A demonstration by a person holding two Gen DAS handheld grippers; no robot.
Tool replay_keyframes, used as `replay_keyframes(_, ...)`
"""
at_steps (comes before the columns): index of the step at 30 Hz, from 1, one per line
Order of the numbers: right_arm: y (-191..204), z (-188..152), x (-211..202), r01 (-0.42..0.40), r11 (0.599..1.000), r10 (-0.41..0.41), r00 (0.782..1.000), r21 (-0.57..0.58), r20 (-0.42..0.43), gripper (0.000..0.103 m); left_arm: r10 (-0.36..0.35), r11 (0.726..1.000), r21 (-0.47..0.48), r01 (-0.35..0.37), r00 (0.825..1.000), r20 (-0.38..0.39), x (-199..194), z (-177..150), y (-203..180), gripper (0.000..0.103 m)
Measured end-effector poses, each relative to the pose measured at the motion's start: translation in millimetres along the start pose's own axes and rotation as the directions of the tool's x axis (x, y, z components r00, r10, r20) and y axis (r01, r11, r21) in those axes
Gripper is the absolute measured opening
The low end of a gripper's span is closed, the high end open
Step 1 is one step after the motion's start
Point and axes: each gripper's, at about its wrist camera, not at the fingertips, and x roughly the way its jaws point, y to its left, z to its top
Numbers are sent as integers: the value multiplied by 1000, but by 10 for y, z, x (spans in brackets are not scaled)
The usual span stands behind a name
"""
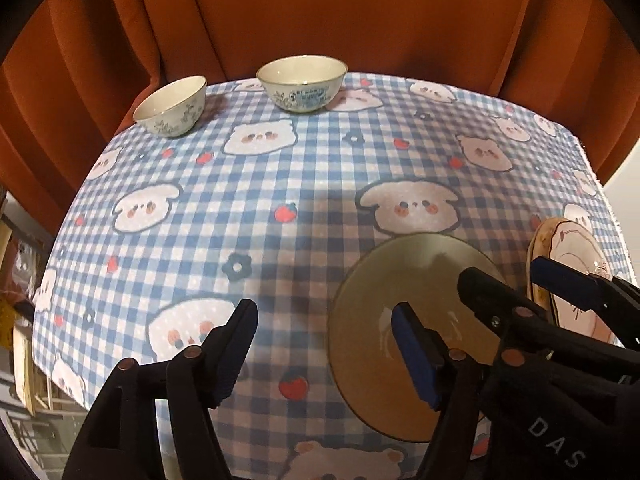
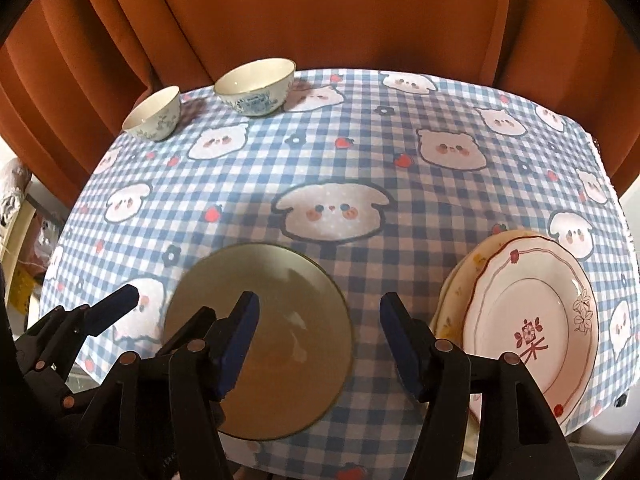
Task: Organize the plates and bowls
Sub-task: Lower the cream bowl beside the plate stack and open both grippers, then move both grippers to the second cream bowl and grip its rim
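both tools are spread with nothing between their pads: the left gripper (image 1: 324, 354) hangs over the cloth by the olive plate (image 1: 400, 280), the right gripper (image 2: 320, 344) over that plate's right rim. both angle steeply down at the checked tablecloth (image 1: 280, 168). the right view alone shows the whole pink flowered plate (image 2: 532, 332) stacked on a cream one; two bowls (image 1: 302, 84) sit at the far edge.
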Motion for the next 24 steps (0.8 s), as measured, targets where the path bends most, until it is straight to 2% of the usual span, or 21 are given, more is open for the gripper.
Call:
replay_keyframes(9, 437, 190, -11, 36, 998, -37, 999, 41, 16, 67, -42, 999, 33, 42, 999, 6, -35, 199, 473, 72)
replay_keyframes(24, 1470, 640, 244, 71, 993, -75, 997, 99, 37, 67, -66, 995, 80, 64, 997, 28, 90, 648, 1519, 72)
